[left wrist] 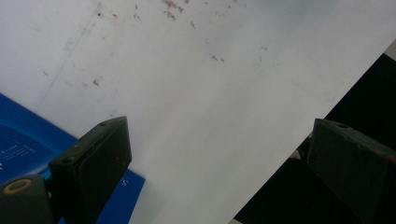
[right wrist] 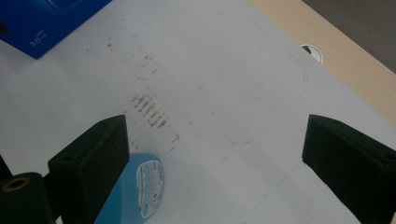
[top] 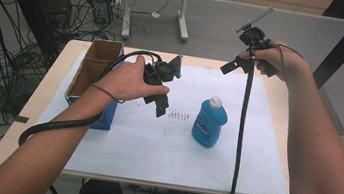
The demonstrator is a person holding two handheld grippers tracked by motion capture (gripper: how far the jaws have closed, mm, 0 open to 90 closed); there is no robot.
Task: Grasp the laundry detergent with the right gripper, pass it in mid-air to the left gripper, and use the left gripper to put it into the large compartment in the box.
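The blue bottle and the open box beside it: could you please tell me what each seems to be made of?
The blue bottle looks like glossy translucent plastic, since light shines through its body, with a white plastic cap and a printed label. The open box seems to be cardboard: matte brown inside walls, with a blue printed outer face.

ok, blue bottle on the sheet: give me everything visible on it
The blue bottle looks like translucent plastic, with a white cap on top and a pale printed label on its front. It stands upright on the white sheet, right of centre, near some brown smudges. Nothing touches it: both grippers are held above the table, jaws open. In the right gripper view its label shows beside the left-hand jaw.
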